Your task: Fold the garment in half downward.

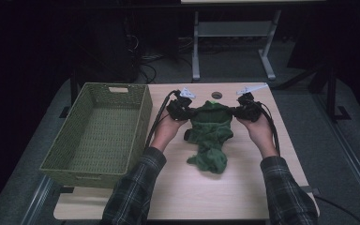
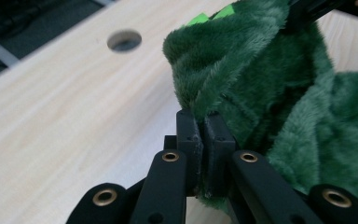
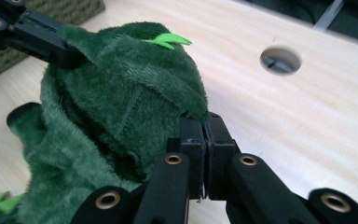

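Observation:
A dark green fuzzy garment (image 1: 211,133) with small bright green spikes lies on the wooden table (image 1: 243,187), bunched and trailing toward the near edge. My left gripper (image 1: 183,110) is shut on its upper left edge; the fleece (image 2: 261,84) is pinched between the black jaws (image 2: 204,122). My right gripper (image 1: 242,110) is shut on the upper right edge, with the cloth (image 3: 121,102) caught between its jaws (image 3: 204,126). In the right gripper view the left gripper (image 3: 72,56) clamps the far side of the garment.
An empty green woven basket (image 1: 99,136) stands on the table's left part, close to my left forearm. A round cable hole (image 1: 216,95) sits in the tabletop just beyond the garment. Metal table legs (image 1: 196,51) stand on the dark floor behind.

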Demonstrator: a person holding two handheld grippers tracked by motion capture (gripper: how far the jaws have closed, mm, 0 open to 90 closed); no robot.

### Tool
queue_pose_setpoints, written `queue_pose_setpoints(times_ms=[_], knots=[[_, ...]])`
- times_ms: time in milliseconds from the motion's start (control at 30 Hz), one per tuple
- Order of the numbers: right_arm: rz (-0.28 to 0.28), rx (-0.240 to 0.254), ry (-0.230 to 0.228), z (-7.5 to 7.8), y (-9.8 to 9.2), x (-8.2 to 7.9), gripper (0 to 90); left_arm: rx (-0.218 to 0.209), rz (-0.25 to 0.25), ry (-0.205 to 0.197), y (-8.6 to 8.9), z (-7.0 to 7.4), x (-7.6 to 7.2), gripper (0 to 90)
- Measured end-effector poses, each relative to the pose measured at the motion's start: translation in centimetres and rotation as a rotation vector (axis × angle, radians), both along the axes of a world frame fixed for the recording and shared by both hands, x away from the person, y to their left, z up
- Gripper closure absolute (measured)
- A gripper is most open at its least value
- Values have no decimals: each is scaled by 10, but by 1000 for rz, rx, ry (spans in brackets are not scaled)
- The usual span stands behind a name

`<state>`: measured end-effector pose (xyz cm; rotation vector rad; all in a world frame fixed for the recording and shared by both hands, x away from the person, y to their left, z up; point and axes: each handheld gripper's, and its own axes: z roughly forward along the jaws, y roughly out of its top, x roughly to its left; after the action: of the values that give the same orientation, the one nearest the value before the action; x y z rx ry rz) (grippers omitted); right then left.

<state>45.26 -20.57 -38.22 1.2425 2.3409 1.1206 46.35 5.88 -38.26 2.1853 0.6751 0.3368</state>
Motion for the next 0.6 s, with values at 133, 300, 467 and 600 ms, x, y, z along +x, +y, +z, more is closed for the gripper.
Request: queue_pose_setpoints(times_ms=[133,300,467,600], knots=[[16,18,-30,6,-1,-7,882,-20,-20,-19,0,7,-11,866],[41,25,-56,1,-4,-25,881,-47,-34,-21,4,7,-26,866],[72,34,-77,-4,-8,-43,881,-56,-68,-24,6,7,-44,866],[96,28,-83,-4,-8,-57,880,-72,-91,-22,5,7,-58,863]])
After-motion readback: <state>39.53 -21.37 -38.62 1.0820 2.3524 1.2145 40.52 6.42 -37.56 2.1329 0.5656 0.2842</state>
